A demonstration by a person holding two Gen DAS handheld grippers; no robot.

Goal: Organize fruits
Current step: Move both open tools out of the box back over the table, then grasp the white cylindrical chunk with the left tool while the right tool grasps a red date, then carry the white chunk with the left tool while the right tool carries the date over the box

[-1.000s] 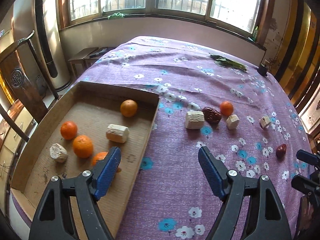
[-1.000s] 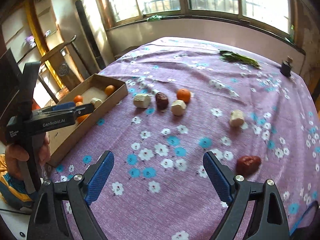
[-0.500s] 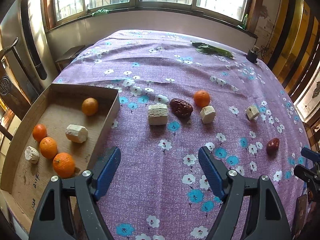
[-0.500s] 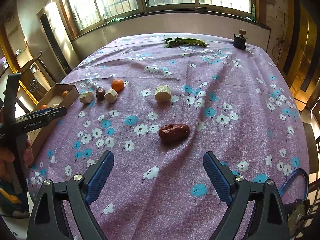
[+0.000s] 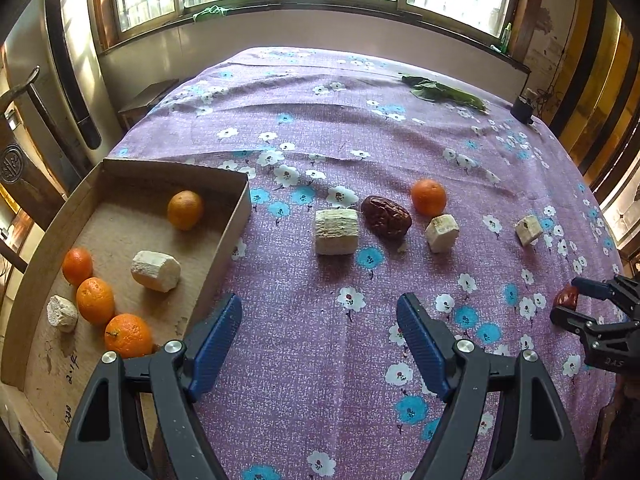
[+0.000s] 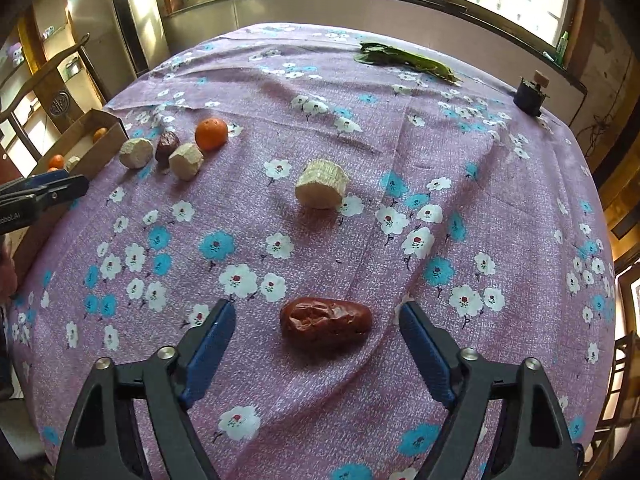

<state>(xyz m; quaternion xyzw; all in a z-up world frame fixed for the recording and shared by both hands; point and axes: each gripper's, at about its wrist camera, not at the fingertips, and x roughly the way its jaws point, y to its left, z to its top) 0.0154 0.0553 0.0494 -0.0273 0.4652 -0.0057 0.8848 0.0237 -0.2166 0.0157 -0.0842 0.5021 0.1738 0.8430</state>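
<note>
A cardboard tray [image 5: 224, 248] at the table's left holds several oranges [image 5: 95, 300] and two white chunks [image 5: 156, 271]. On the purple flowered cloth lie a white chunk [image 5: 335, 232], a dark date [image 5: 386, 217], an orange [image 5: 429, 197] and two smaller chunks [image 5: 441, 233]. My left gripper [image 5: 318, 304] hangs open over bare cloth beside the tray. A red date [image 6: 326, 322] lies on the cloth between the jaws of my right gripper [image 6: 317, 308]. Those jaws are closing, and a gap shows on each side of the date.
Green leaves [image 5: 444, 94] and a small dark object [image 5: 522, 106] lie near the table's far edge under the windows. One more white chunk [image 6: 322, 184] sits mid-table beyond the red date. A wooden chair [image 6: 60, 72] stands left of the table.
My right gripper swung right and dropped onto the red date, which now lies between its narrowed jaws. My left gripper shifted from over the tray's edge to the cloth beside it.
</note>
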